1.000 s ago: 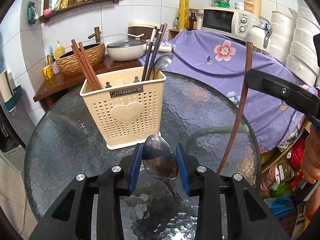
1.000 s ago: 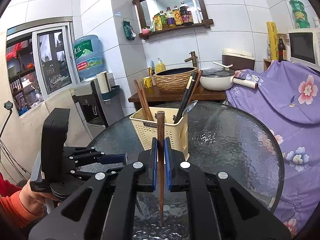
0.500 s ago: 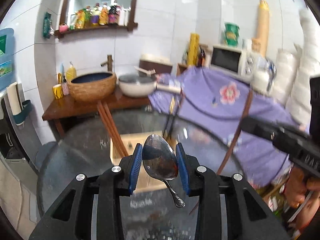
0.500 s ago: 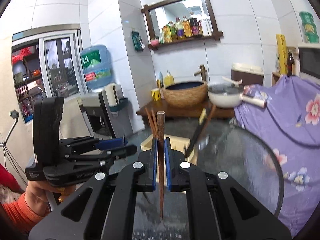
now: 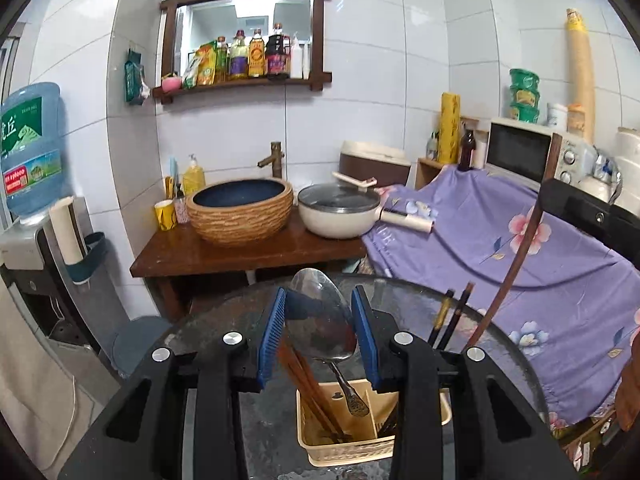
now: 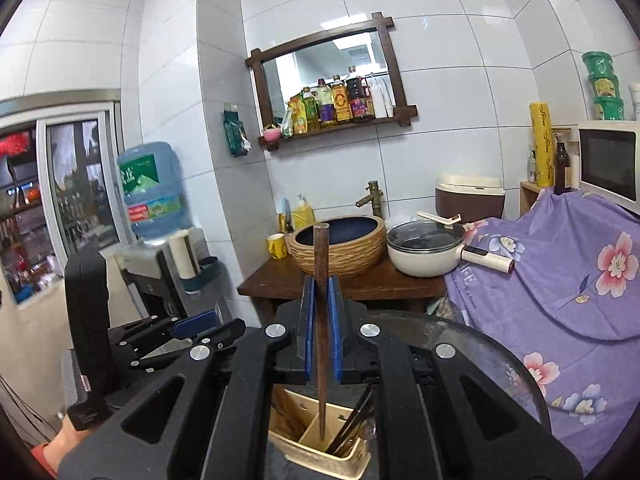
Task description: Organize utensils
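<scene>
My left gripper (image 5: 318, 330) is shut on a steel spoon (image 5: 324, 324), bowl up, handle hanging down over the beige utensil holder (image 5: 344, 446) on the round glass table (image 5: 492, 344). Brown chopsticks (image 5: 308, 384) and dark chopsticks (image 5: 450, 320) stand in the holder. My right gripper (image 6: 320, 330) is shut on a brown wooden chopstick (image 6: 321, 320), held upright with its tip inside a compartment of the holder (image 6: 320, 446). The right gripper and its chopstick (image 5: 516, 256) also show in the left wrist view, and the left gripper (image 6: 176, 338) in the right wrist view.
Behind the table stands a wooden counter (image 5: 240, 256) with a woven basin (image 5: 240, 212) and a white pot (image 5: 340, 212). A purple flowered cloth (image 5: 520, 248) covers things at the right, with a microwave (image 5: 528, 152). A water dispenser (image 6: 156, 216) is at the left.
Both grippers have risen and now hang over the holder, which has dropped to the bottom of both views. The chopstick tip has entered a compartment. Both grips are unchanged.
</scene>
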`<state>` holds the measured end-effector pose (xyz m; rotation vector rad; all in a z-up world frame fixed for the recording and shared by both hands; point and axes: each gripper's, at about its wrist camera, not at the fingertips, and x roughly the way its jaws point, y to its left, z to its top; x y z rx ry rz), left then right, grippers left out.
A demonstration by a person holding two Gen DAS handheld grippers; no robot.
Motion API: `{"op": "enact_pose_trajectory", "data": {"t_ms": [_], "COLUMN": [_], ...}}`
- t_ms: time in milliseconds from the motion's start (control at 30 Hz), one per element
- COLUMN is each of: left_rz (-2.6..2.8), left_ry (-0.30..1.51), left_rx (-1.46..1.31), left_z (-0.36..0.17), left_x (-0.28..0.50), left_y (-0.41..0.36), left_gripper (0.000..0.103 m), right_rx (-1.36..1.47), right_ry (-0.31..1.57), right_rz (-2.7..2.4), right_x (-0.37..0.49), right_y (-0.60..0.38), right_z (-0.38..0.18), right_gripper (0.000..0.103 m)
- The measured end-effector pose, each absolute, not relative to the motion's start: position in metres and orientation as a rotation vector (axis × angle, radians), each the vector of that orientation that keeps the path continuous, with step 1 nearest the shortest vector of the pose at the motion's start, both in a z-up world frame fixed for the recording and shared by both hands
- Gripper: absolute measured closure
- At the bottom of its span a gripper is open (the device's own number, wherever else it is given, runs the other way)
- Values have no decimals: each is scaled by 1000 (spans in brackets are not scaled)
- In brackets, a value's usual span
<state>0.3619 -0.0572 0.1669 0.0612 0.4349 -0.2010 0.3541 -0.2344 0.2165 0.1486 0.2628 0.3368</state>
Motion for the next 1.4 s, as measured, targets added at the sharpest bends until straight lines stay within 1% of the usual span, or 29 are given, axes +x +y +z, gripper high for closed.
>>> {"op": "enact_pose_trajectory", "data": {"t_ms": [267,467,667,700,767,800,833,867,900,933,967,1033,1100,1167,1233,1267,1300,1400], "left_rz": [-178,-186,-189,-193,-207,-207,-204,-205,-209,-213,-211,-200,-193,-183,-159,-145,-130,-65], "left_ry": [463,487,491,487,472,459,442,430,416,403,391,360,322,305,300,301,305,281], "left_rx": [78,106,108,111,113,110,102,93,80,68,59,43,38,51,67,77,87,110], "left_z": [105,80,65,64,64,65,68,70,73,77,79,84,87,87,84,82,78,66], "left_x": [368,368,368,367,364,361,357,353,347,341,334,318,295,275,256,244,231,196], "left_y": [-59,-63,-63,-63,-63,-62,-60,-59,-57,-54,-51,-47,-41,-39,-37,-36,-35,-31], "left_gripper": [69,69,68,67,57,49,43,40,36,31,27,13,6,6,6,6,6,6], "right_rx": [164,166,190,197,198,195,193,204,220,242,252,264,255,204,147,121,112,109], "right_ry": [353,393,399,404,435,439,436,429,418,400,392,379,354,332,311,298,290,277], "right_rz": [331,341,338,347,367,362,356,358,363,363,365,373,360,336,312,314,321,338], "right_x": [379,385,390,391,394,394,394,392,390,385,381,371,353,328,301,281,267,223], "right_y": [-228,-222,-228,-228,-229,-229,-230,-233,-237,-241,-245,-250,-256,-256,-254,-253,-254,-258], "right_z": [148,122,110,109,105,104,103,103,103,105,106,110,112,112,108,103,99,80], "right_gripper": [95,95,95,95,95,92,87,71,53,48,46,44,28,22,14,8,6,6]}}
